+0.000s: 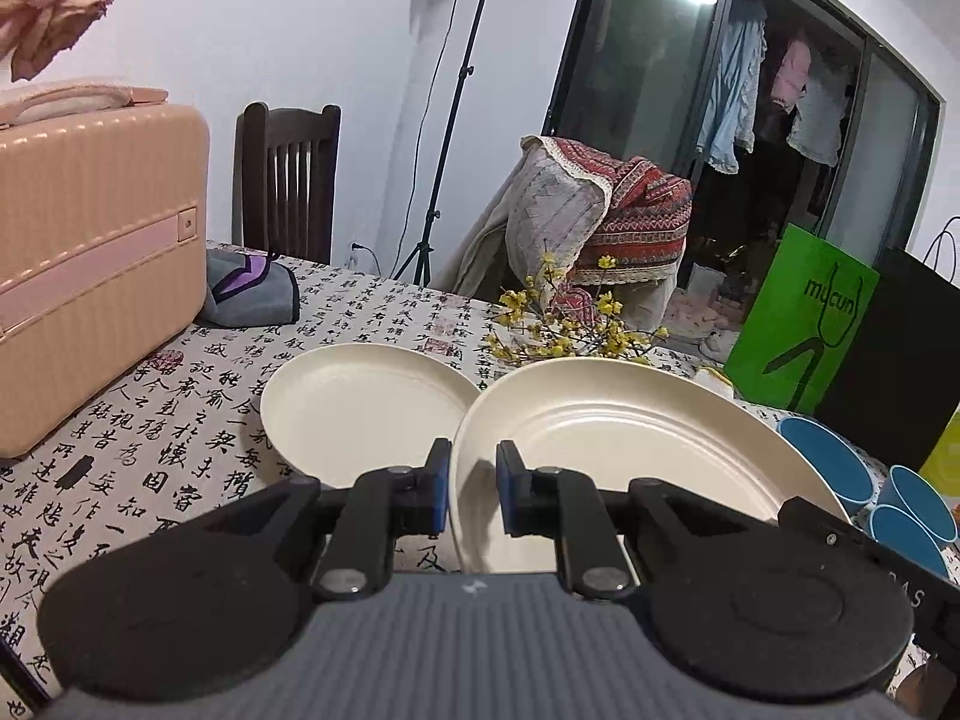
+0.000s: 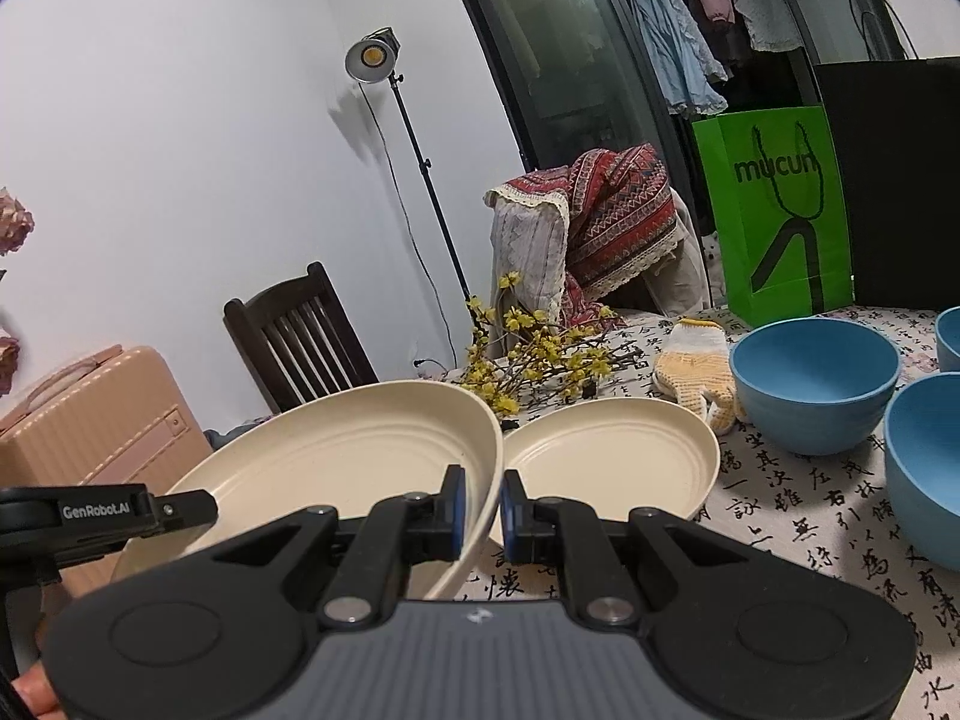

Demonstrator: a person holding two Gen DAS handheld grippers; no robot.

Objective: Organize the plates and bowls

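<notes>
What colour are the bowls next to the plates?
Blue. The bowls show best in the right wrist view.

Green paper bag (image 2: 774, 210): "mucun" in dark lettering across its front; left gripper's black arm (image 2: 102, 509): "GenRobot.AI" in white; tablecloth (image 1: 180, 420): black Chinese calligraphy throughout, with red seal stamps, individual characters not reliably legible.
</notes>
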